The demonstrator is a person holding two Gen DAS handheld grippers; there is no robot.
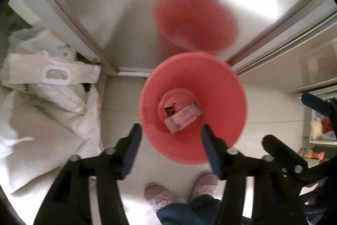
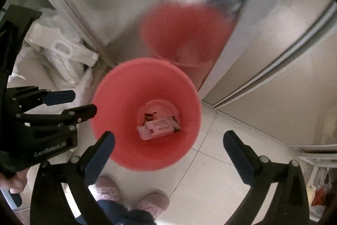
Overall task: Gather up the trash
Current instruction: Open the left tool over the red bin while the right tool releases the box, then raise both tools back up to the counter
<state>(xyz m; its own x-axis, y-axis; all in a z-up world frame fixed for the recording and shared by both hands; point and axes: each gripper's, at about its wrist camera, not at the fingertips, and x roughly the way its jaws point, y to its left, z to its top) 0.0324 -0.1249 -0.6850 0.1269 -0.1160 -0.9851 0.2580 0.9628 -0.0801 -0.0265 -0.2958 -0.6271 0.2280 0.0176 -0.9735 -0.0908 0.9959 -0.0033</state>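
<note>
Far left, white plastic bags (image 1: 54,85) lie heaped on the pale tiled floor (image 2: 210,178) against the base of a shiny metal door (image 1: 109,5). Just right of the bags, the left gripper (image 1: 171,132) points straight down over the near left rim of a red bin (image 1: 223,85); its jaws stand apart and nothing lies between them. In the right wrist view the same gripper (image 2: 83,103) enters from the left edge, beside the bin's left rim, with part of the hand (image 2: 14,181) that carries it visible below.

The red bin stands upright on the floor, close to the metal door, whose surface shows a blurred red reflection of it. At the bottom of the bin lie a pale pink-and-white packet (image 2: 158,125), tilted, and a small dark wrapper (image 2: 148,116) touching its far left end. Both pieces of trash sit well below either gripper, free of the fingers.

The right gripper (image 2: 168,140) is aimed steeply down over the near side of the bin, jaws spread wide, one blue-padded finger at the bin's near left rim and the other clear of the bin to the right; it grips nothing. Near the bottom edge, two pinkish slippers (image 2: 154,202) stand on the tiles. At far right, a low shelf (image 1: 322,140) holds coloured packages.
</note>
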